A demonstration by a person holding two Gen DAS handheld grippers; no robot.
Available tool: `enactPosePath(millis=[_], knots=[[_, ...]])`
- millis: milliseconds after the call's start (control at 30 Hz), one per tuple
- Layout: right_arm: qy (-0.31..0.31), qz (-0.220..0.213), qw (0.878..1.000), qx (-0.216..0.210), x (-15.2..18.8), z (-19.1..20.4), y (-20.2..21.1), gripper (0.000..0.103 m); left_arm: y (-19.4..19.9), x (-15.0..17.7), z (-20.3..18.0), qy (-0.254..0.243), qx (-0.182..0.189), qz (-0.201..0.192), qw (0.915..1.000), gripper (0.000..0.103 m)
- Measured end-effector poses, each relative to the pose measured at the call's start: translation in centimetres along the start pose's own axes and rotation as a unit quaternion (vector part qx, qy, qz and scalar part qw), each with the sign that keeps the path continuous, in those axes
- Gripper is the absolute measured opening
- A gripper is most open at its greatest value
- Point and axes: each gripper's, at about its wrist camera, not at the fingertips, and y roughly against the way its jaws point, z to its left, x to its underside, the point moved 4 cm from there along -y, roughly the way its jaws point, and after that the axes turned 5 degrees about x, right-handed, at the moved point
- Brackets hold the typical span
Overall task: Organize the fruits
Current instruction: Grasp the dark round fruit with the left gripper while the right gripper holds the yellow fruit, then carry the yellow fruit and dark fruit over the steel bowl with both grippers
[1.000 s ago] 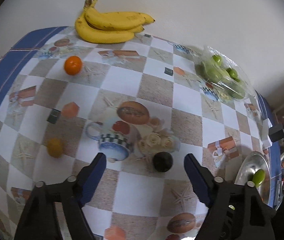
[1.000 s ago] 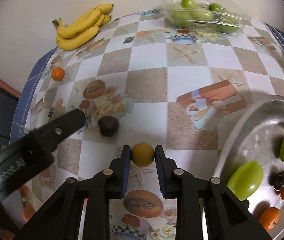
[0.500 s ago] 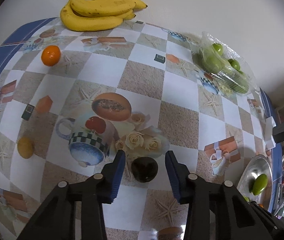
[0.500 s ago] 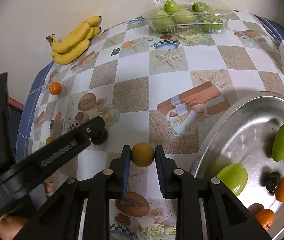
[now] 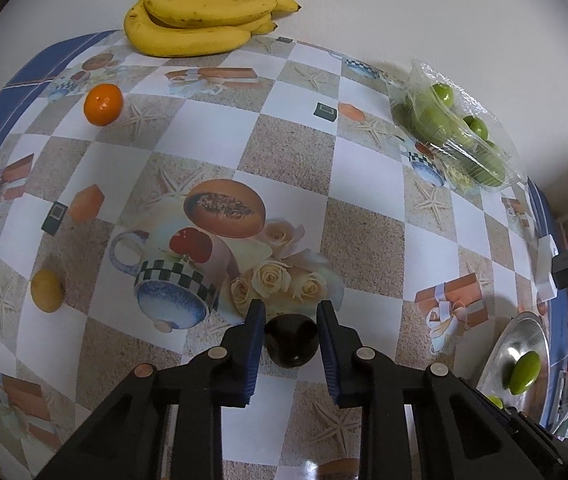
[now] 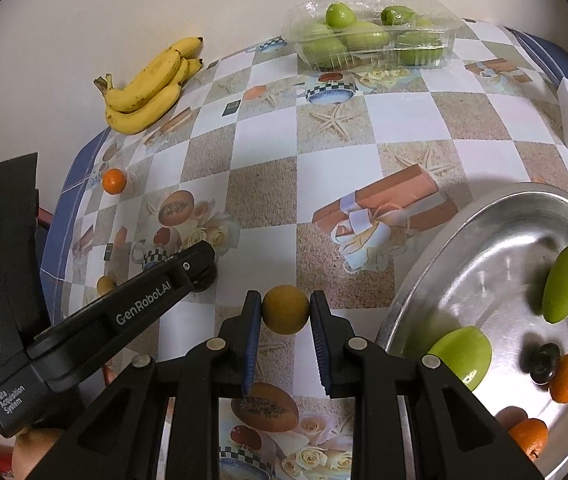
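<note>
The tabletop (image 5: 284, 168) wears a checked cloth printed with cups, roses and starfish, and runs up to a pale wall. At its right edge sits a metal tray (image 6: 424, 280) holding two green fruits, a small dark fruit and two oranges. A clear plastic box of green fruits (image 6: 372, 36) stands by the wall, well apart from a bunch of bananas (image 5: 199, 24) at the far left. A lone orange (image 5: 103, 104) lies below the bananas, and a small yellow fruit (image 5: 46, 290) rests near the left edge.

The left tool (image 5: 290, 334) has just been closing and its blue pads now clamp a dark round fruit (image 5: 292, 340) against the cloth. The right tool (image 6: 286, 316) is clamped on a brownish-yellow fruit (image 6: 286, 309), just beside the tray's rim.
</note>
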Motion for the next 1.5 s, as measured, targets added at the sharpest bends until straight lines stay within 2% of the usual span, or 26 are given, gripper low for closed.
enactPosePath(millis=[233, 533, 867, 1133, 1500], knots=[[0.0, -0.006, 1.0, -0.002, -0.1, -0.1, 0.8, 0.026, 1.1, -0.1, -0.7, 0.007, 0.014, -0.01, 0.9998, 0.028], [-0.005, -0.021, 1.0, 0.002, -0.1, -0.9, 3.0, 0.026, 4.8, -0.2, -3.2, 0.002, 0.036, -0.037, 0.9987, 0.028], [-0.042, -0.026, 0.998, 0.039, 0.3, -5.2, 5.4, 0.026, 7.2, 1.1, -6.9, -0.026, 0.052, -0.044, 0.9974, 0.028], [-0.072, -0.03, 0.996, 0.053, 1.5, -8.7, 6.9, 0.026, 7.4, 3.0, -9.9, -0.054, 0.061, -0.029, 0.9962, 0.028], [-0.084, -0.02, 0.993, 0.076, 4.2, -10.9, 7.8, 0.026, 6.0, 7.1, -13.7, -0.09, 0.073, 0.013, 0.9932, 0.028]])
